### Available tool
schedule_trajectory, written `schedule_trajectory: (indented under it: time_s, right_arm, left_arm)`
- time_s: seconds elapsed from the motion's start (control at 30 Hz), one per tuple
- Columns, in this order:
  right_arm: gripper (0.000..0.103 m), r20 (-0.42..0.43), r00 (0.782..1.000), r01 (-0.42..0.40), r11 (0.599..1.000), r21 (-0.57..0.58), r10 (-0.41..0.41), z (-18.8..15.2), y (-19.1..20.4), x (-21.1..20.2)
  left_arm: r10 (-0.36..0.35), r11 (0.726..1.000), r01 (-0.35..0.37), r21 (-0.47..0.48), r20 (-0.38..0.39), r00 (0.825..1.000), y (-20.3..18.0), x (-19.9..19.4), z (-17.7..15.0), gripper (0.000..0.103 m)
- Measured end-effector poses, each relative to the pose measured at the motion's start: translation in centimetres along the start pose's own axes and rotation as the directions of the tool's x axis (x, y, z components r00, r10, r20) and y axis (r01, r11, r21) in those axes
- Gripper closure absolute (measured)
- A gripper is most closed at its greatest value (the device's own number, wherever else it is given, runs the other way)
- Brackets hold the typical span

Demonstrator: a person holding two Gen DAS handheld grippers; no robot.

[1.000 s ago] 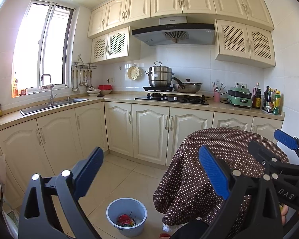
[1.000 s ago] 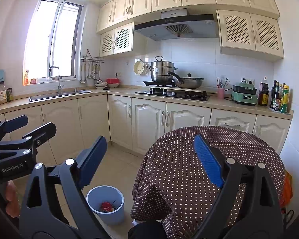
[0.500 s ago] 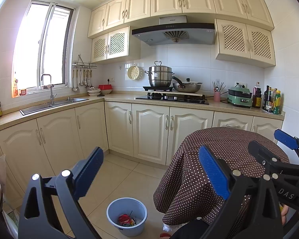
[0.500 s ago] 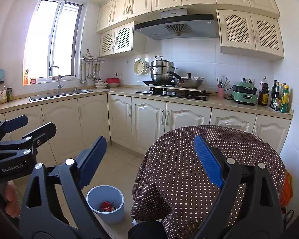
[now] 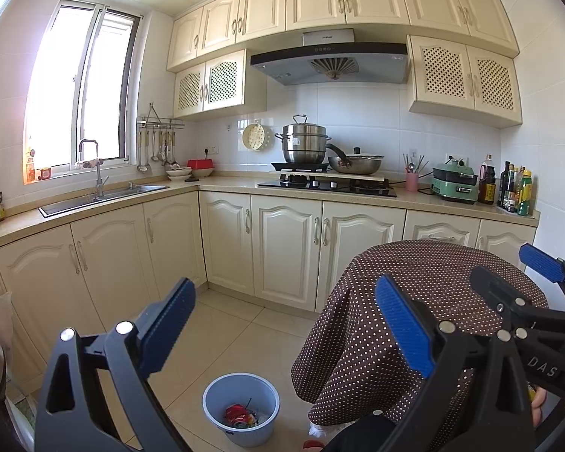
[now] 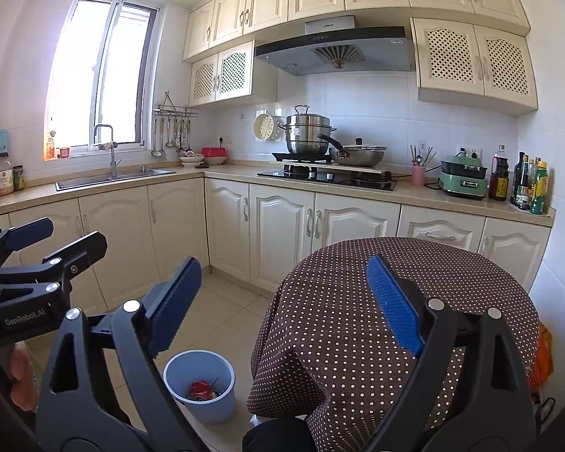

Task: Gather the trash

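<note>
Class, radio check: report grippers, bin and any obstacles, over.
Left gripper open, empty. Right gripper open, empty. Blue bin on floor, trash inside. Polka-dot table beside bin, top bare.

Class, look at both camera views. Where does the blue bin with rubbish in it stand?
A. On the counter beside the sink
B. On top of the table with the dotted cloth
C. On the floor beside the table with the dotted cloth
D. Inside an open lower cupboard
C: the blue bin stands on the floor tiles, next to the draped edge of the table, and red rubbish shows inside it.
</note>
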State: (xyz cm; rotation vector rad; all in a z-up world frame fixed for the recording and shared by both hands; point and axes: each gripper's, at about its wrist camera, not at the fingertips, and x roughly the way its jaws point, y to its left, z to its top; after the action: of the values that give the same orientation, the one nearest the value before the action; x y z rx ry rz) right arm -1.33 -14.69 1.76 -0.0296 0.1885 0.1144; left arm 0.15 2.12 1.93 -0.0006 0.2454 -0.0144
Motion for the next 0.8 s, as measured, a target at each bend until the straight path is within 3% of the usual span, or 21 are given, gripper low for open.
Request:
schedule_trajectory:
  time_s: [0.8]
  right_arm:
    - [0.015, -0.004, 1.000, -0.010, 1.000, -0.010, 0.010, 0.16, -0.10, 0.36]
  left_arm:
    - [0.008, 1.000, -0.008, -0.005, -0.004, 1.000, 1.01, 0.00, -0.58, 0.009]
